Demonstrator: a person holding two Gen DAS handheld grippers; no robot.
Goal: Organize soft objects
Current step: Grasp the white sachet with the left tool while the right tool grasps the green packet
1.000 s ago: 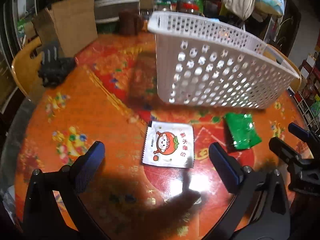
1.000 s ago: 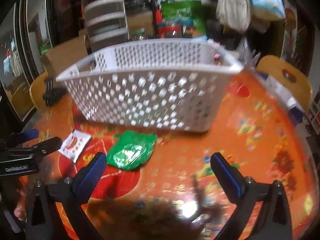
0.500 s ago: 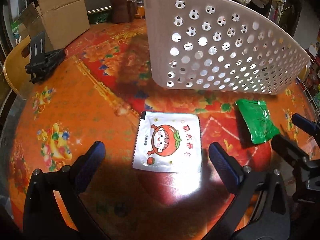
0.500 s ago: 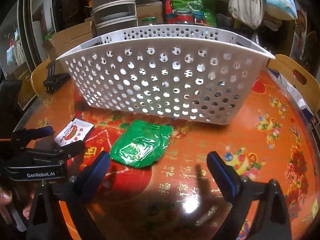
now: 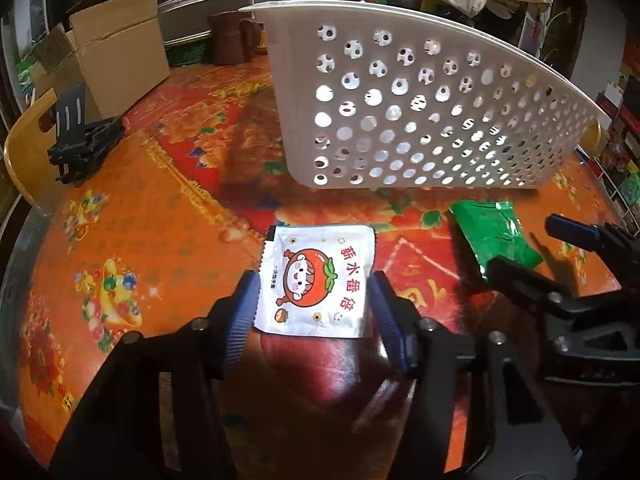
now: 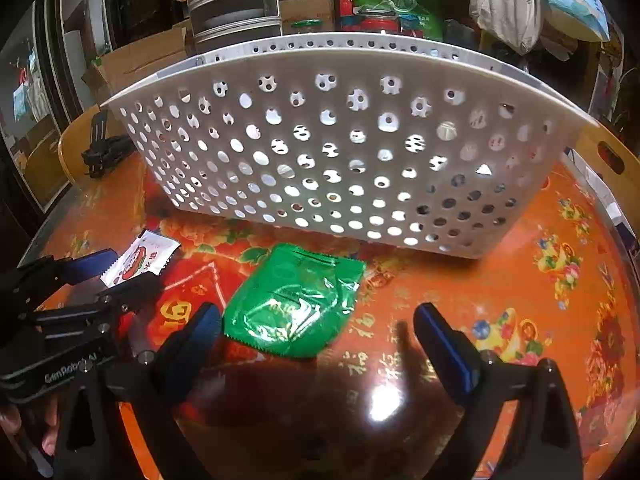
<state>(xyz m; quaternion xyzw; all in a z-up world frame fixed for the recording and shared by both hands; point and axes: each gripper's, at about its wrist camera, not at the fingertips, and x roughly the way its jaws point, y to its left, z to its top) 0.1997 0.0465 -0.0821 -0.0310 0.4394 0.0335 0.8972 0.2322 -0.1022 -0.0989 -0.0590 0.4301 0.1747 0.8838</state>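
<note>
A white snack packet with a tomato cartoon lies flat on the orange table. My left gripper has its two blue fingers against the packet's left and right edges, closed on it. The packet also shows in the right wrist view between the left gripper's fingers. A green foil packet lies in front of my right gripper, which is open and empty just behind it. The green packet and the right gripper show at the right of the left wrist view. A white perforated basket stands behind both packets.
A cardboard box and a black folded stand sit at the table's far left. A yellow chair back stands at the right edge. Bags and jars crowd the space behind the basket.
My left gripper has moved down and forward onto the white packet and its fingers have closed in from wide open. My right gripper has moved closer to the green packet, still open.
</note>
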